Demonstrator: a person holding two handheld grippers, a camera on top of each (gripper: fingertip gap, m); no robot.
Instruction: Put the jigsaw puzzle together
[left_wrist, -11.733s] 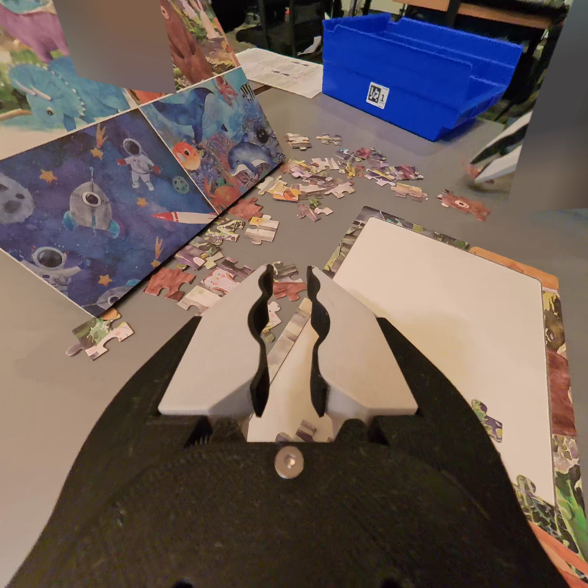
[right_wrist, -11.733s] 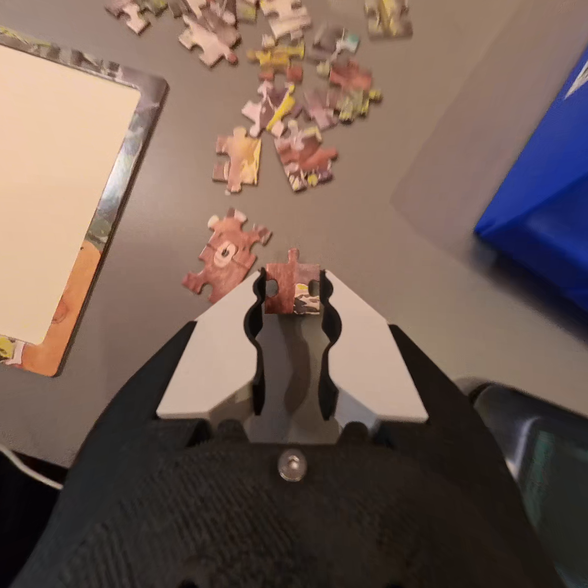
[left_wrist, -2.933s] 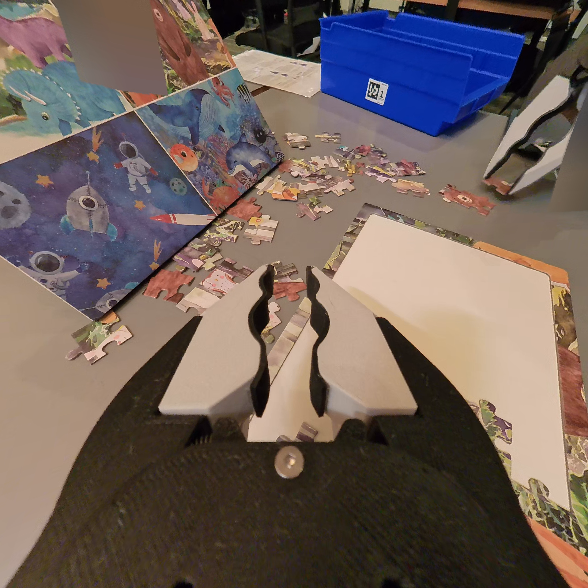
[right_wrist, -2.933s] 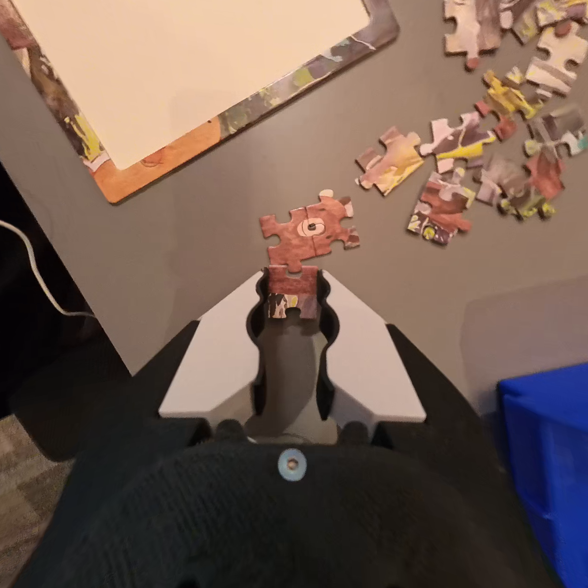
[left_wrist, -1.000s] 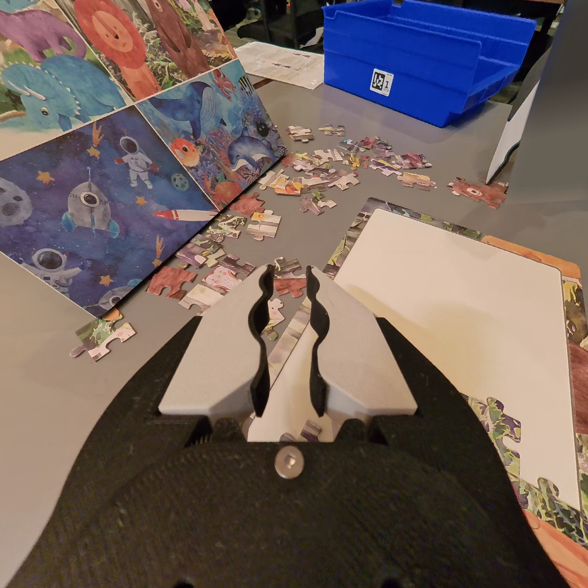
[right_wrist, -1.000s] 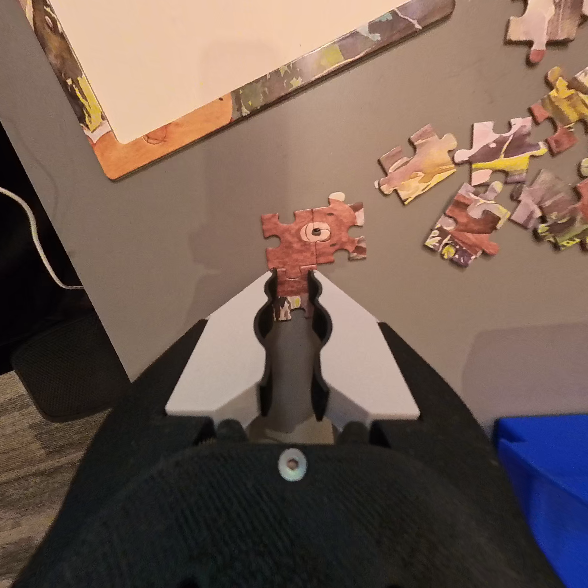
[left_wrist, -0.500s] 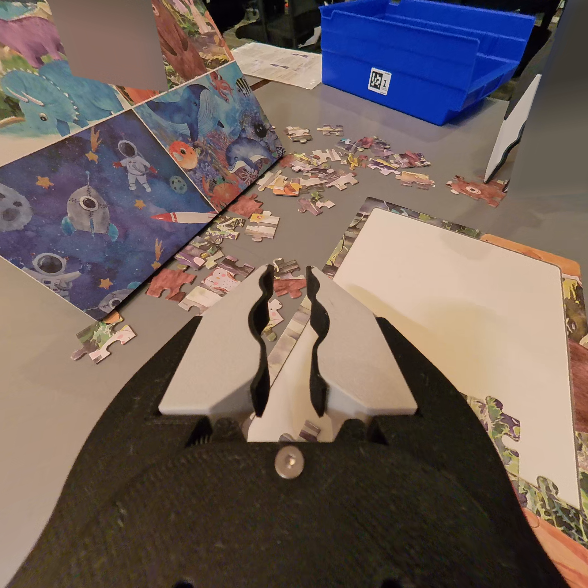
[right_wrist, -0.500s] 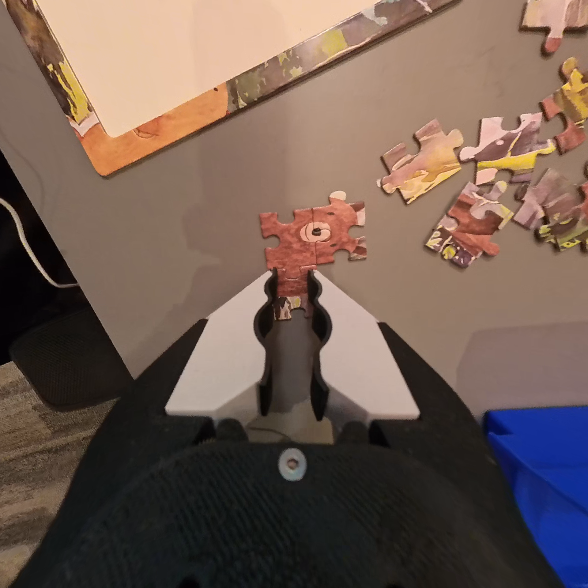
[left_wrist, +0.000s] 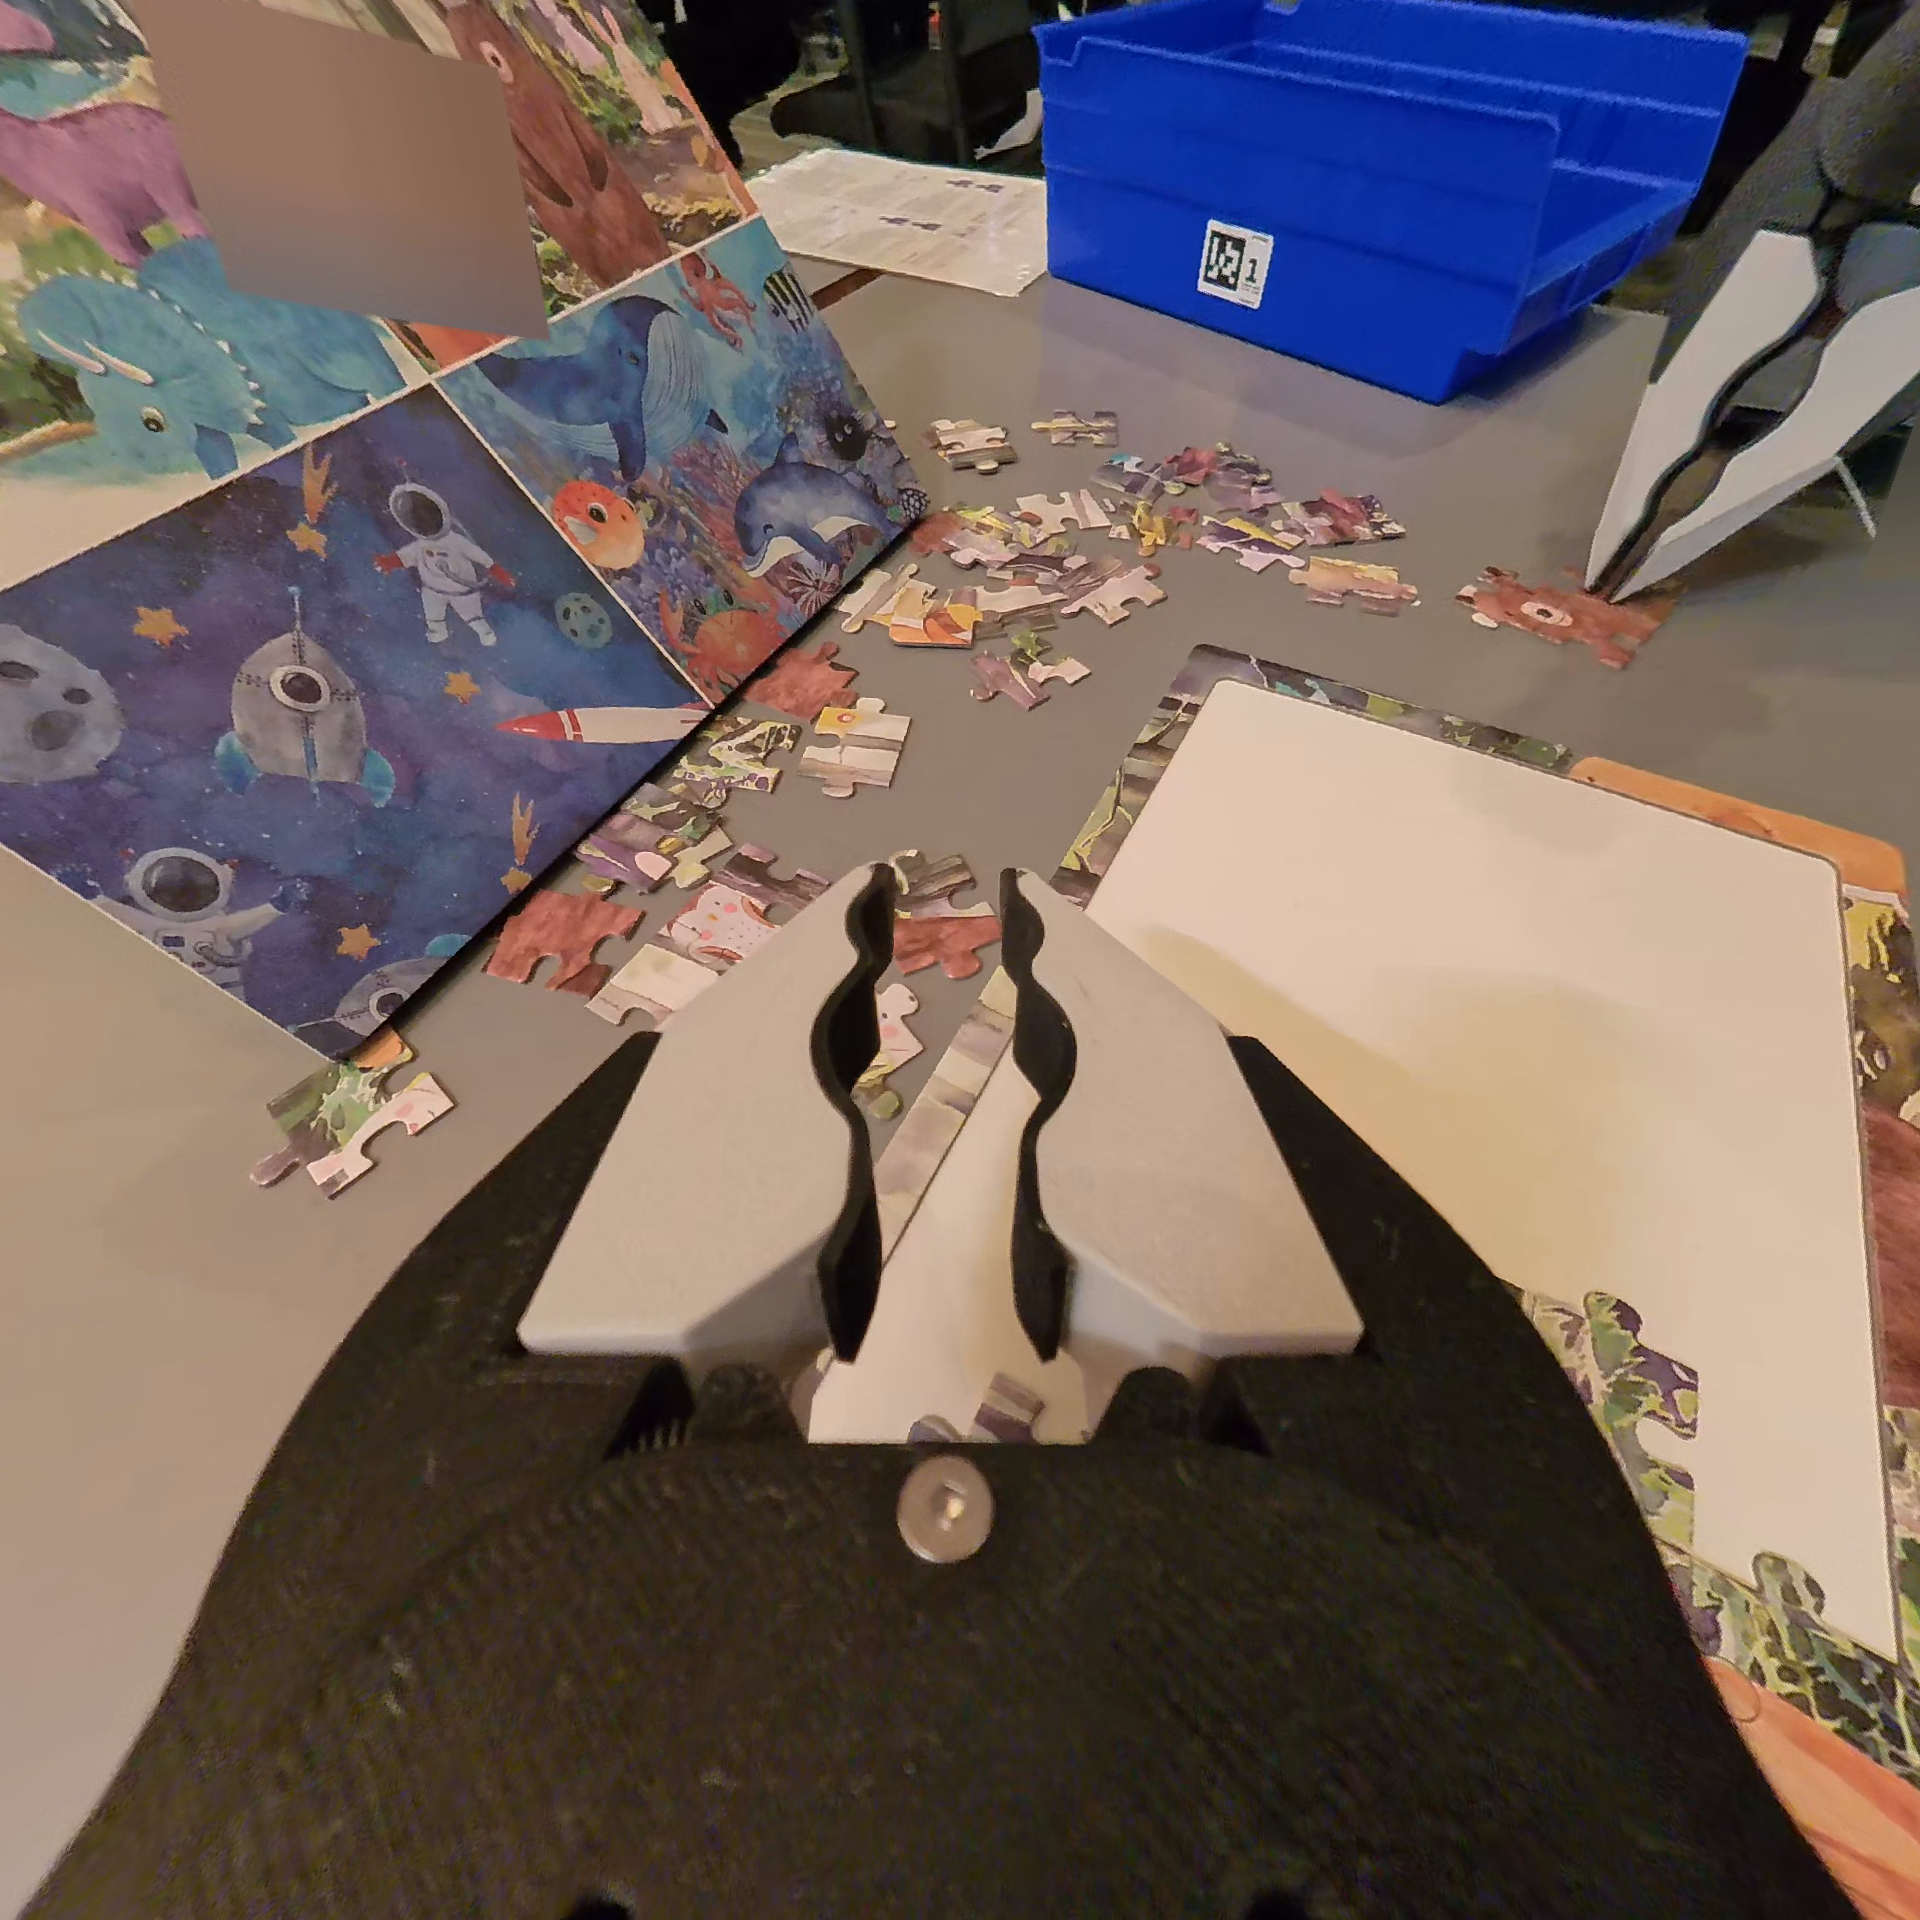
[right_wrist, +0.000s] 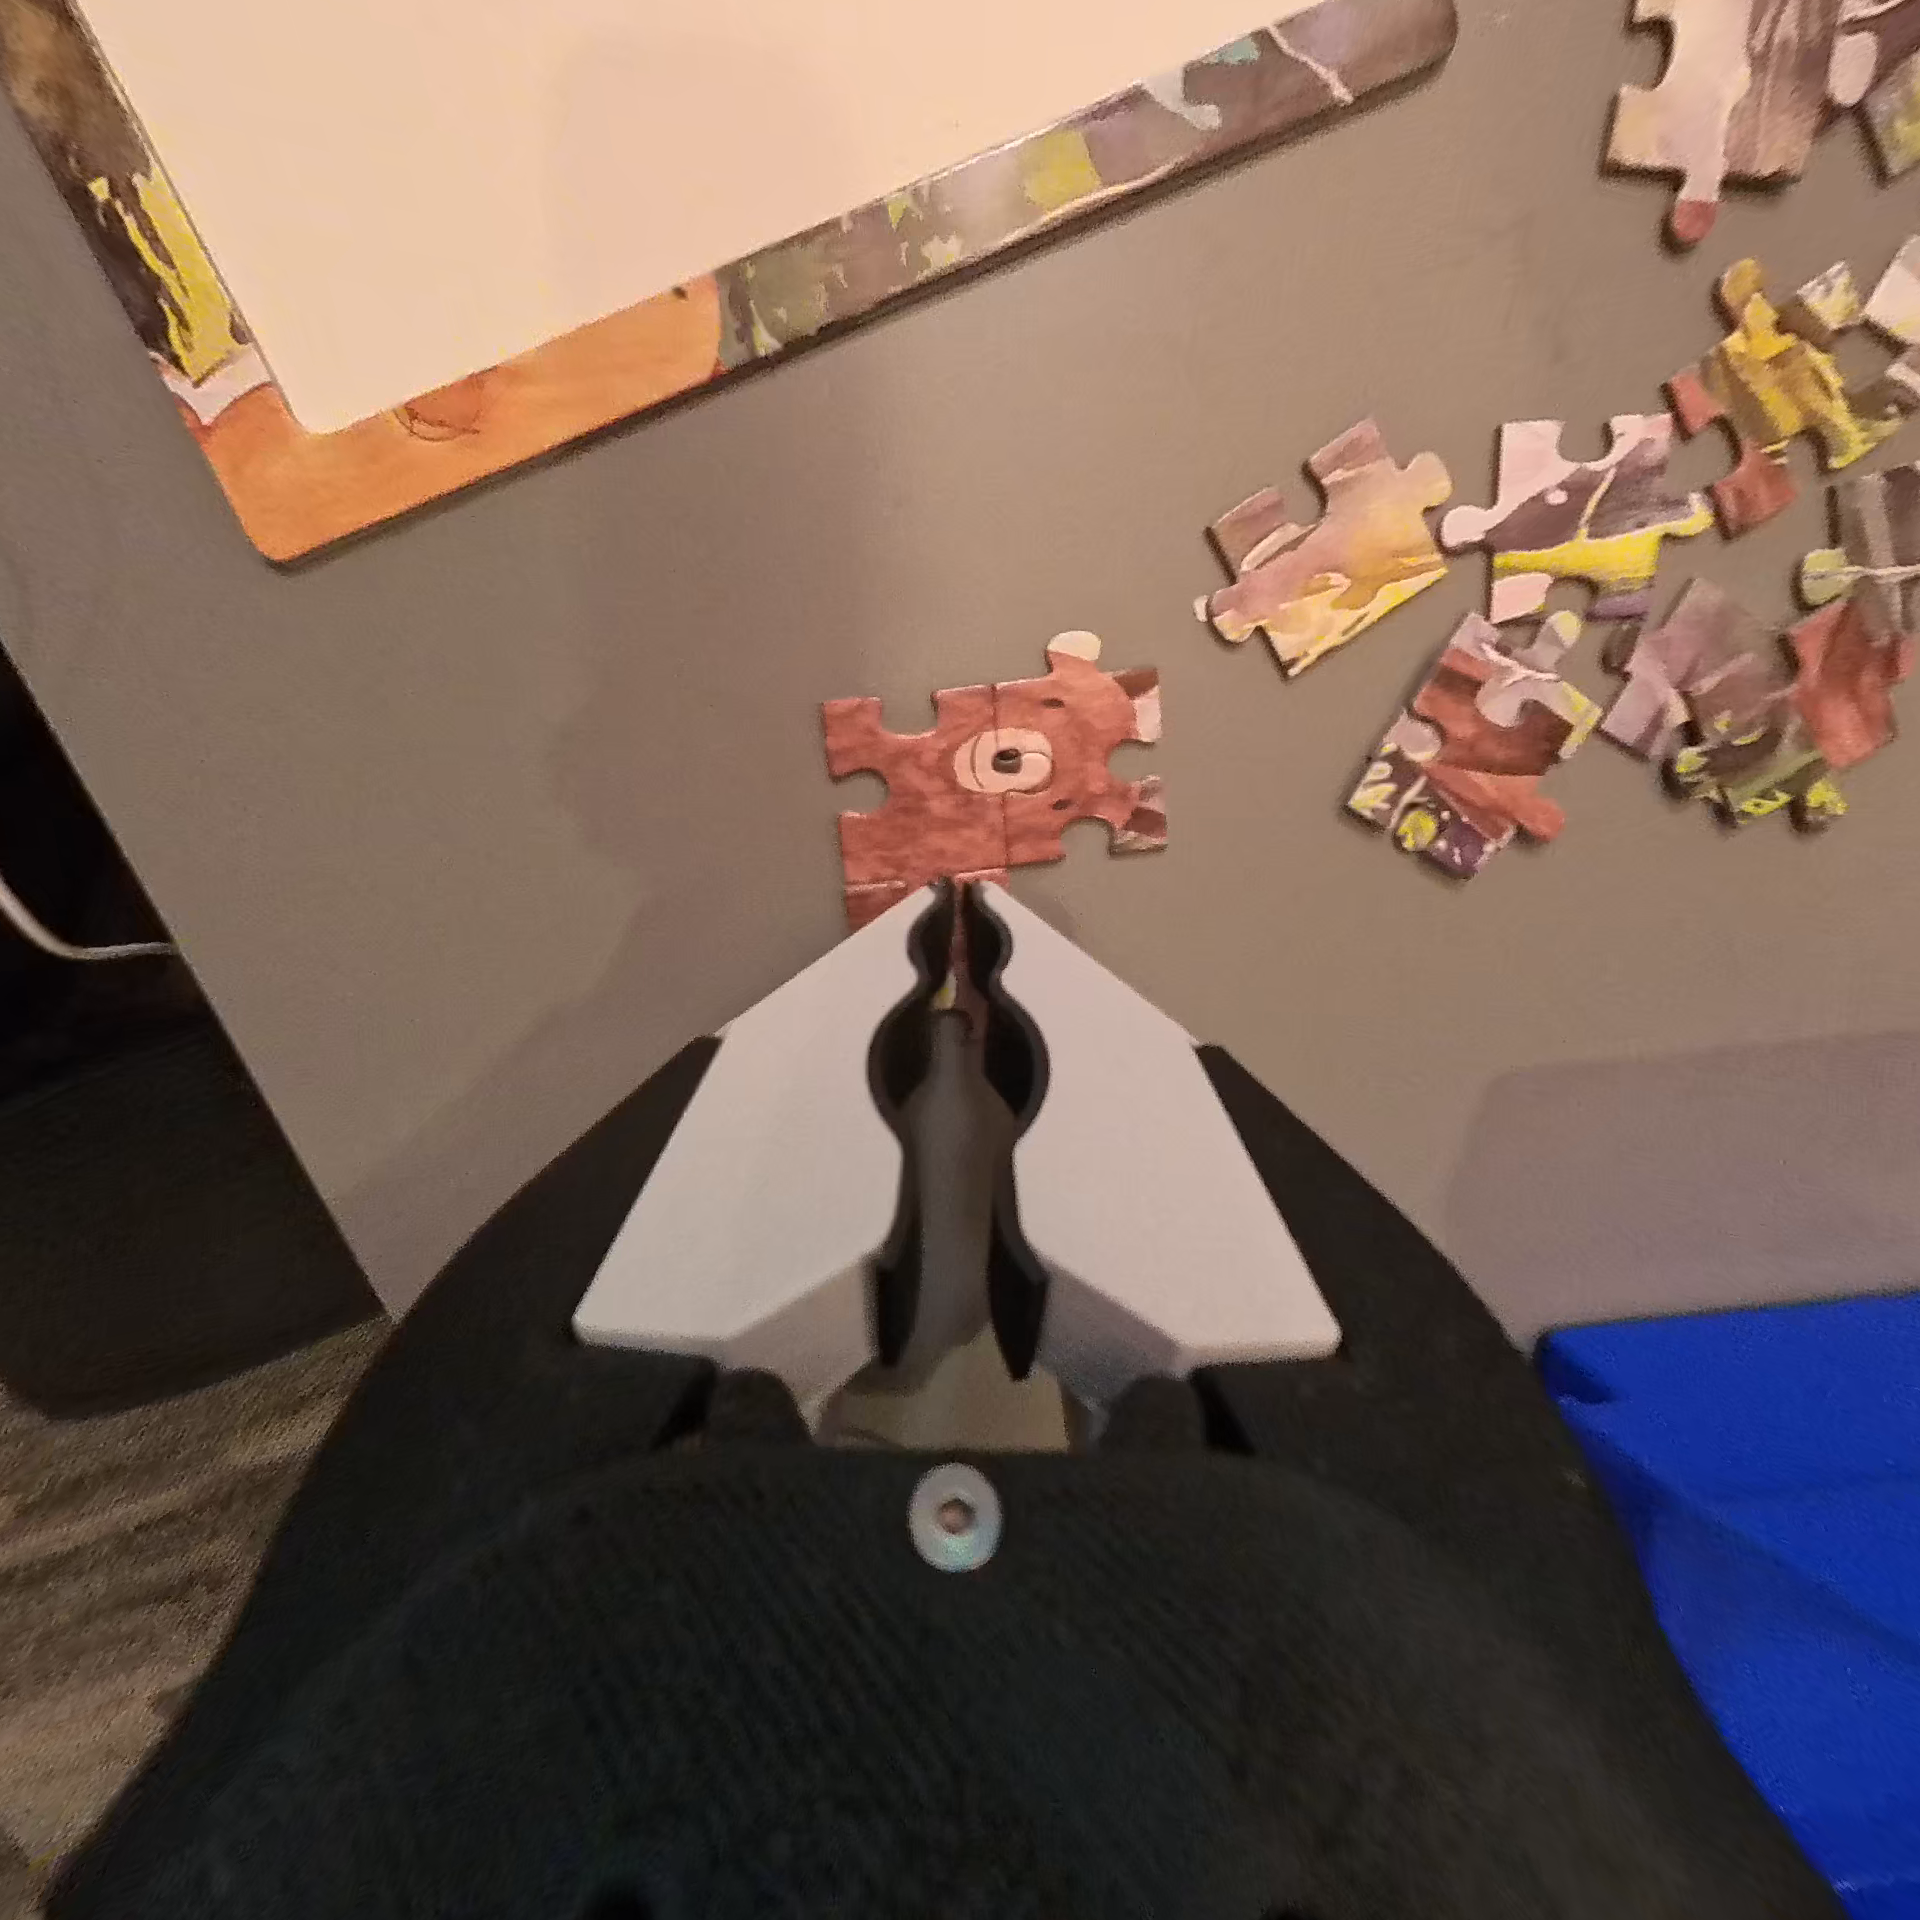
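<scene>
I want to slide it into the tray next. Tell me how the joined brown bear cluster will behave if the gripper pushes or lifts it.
The brown bear cluster lies flat and thin on the smooth grey table, so it would likely slide easily. Its seams are visible, so lifting by one edge may fold or separate it. The right gripper, nearly shut at its near edge, probably pushes better than it lifts.
</scene>
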